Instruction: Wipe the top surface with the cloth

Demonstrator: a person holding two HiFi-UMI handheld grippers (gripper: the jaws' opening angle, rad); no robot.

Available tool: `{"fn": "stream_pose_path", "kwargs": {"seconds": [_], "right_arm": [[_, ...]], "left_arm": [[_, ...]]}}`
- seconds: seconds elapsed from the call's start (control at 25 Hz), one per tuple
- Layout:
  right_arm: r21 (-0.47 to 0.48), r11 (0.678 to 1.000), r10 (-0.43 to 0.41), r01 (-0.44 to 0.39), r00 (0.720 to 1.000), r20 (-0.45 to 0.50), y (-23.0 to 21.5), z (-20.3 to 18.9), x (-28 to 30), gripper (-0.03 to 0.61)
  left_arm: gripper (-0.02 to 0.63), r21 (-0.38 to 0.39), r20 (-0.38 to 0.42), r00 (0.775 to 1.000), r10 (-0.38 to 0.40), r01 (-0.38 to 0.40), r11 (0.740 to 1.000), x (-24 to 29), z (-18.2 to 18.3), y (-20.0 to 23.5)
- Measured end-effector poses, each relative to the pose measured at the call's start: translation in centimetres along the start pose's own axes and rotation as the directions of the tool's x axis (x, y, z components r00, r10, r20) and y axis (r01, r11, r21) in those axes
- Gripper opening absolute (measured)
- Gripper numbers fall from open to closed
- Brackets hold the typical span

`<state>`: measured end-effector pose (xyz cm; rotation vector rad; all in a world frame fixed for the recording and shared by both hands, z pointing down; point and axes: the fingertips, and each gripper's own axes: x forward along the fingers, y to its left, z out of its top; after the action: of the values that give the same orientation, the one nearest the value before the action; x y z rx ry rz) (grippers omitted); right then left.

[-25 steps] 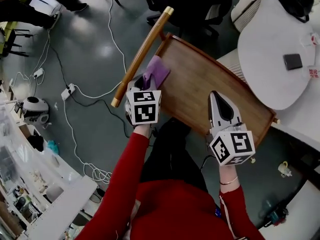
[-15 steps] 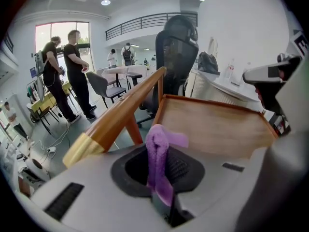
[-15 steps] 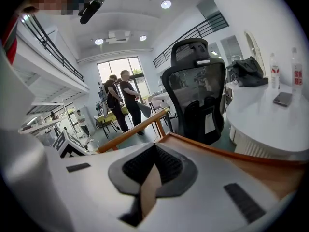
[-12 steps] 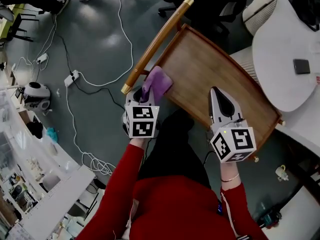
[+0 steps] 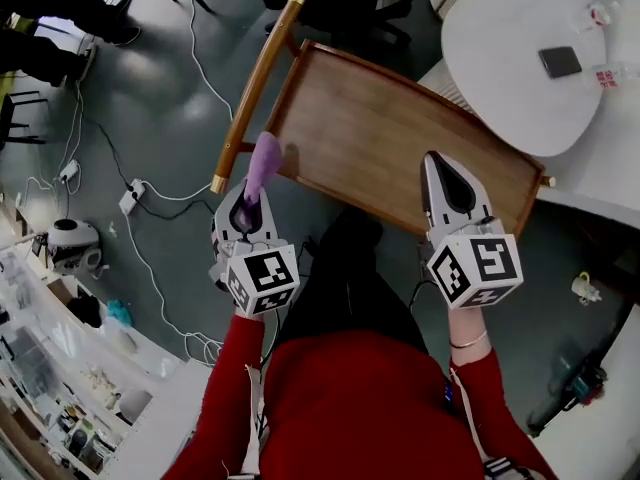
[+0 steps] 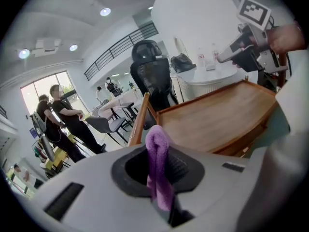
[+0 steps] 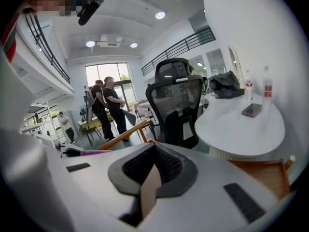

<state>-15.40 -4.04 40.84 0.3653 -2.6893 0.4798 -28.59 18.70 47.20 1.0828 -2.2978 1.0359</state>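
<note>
Left tongs (image 5: pixel 248 208) are clamped on the purple cloth (image 5: pixel 264 163), which stands up from between them as a narrow folded strip. It hangs in the air just off the near-left corner of the wooden top (image 5: pixel 390 138), not touching the wood. Right tongs (image 5: pixel 441 173) are closed on nothing and hover over the near edge of the wooden top, towards its right end.

With no cloth on the wood, the wiping does not look under way at this moment. The likeliest trouble is the raised rim of the wooden top. Brought in low from the corner, the cloth would probably catch on the rim or on the handle rail (image 5: pixel 258 88) just left of the top, and could drag out of the grip. Pinched this thin, it may also meet the surface with an edge only and leave most of it unwiped. A long sweep to the right could run into the right tongs.

Cables (image 5: pixel 170 193) trail over the floor left of the wooden top and could trip a sideways step. Beyond its far right corner stands a white bench (image 5: pixel 500 58) carrying a phone (image 5: pixel 559 61), clear of the work.
</note>
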Motion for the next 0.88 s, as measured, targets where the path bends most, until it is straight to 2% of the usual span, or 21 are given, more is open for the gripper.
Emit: {"fn": "stream_pose_path", "kwargs": {"seconds": [0.08,0.2,0.32,0.44,0.52,0.64,0.76,0.88], "right_arm": [[0.018,0.999,-0.051,0.051,0.999,0.01,-1.5,-0.4,-1.7,0.012],[0.05,0.992,-0.119,0.118,0.993,0.018,-2.8,-1.6,-4.2,0.011],[0.091,0.975,-0.206,0.203,0.978,0.026,-3.6,-3.0,-7.2,0.012],[0.136,0.954,-0.273,0.267,0.962,0.028,-4.8,-4.6,-9.6,0.011],[0.165,0.937,-0.317,0.308,0.948,0.027,-5.7,-5.8,-10.9,0.011],[0.209,0.899,-0.397,0.384,0.917,0.025,-6.9,-7.6,-13.2,0.011],[0.254,0.849,-0.483,0.463,0.876,0.016,-7.5,-9.3,-16.2,0.012],[0.3,0.791,-0.561,0.533,0.828,0.009,-8.0,-10.3,-19.6,0.011]], "left_arm": [[0.051,-0.002,-0.062,0.997,-0.053,0.053,0.999,0.7,-1.4,-0.9],[0.051,-0.015,-0.131,0.974,-0.187,0.186,0.982,1.9,-3.2,-3.8],[0.051,-0.019,-0.14,0.934,-0.33,0.331,0.944,2.3,-2.7,-7.2],[0.051,-0.037,-0.139,0.884,-0.447,0.446,0.894,2.3,-1.6,-11.5],[0.051,-0.029,-0.141,0.843,-0.52,0.521,0.853,2.1,-0.8,-14.9],[0.051,0.009,-0.132,0.77,-0.624,0.63,0.776,1.4,0.6,-19.8],[0.051,0.053,-0.123,0.691,-0.712,0.721,0.691,0.0,2.0,-24.1],[0.051,0.106,-0.147,0.604,-0.783,0.797,0.594,-2.3,3.2,-28.5]]}}
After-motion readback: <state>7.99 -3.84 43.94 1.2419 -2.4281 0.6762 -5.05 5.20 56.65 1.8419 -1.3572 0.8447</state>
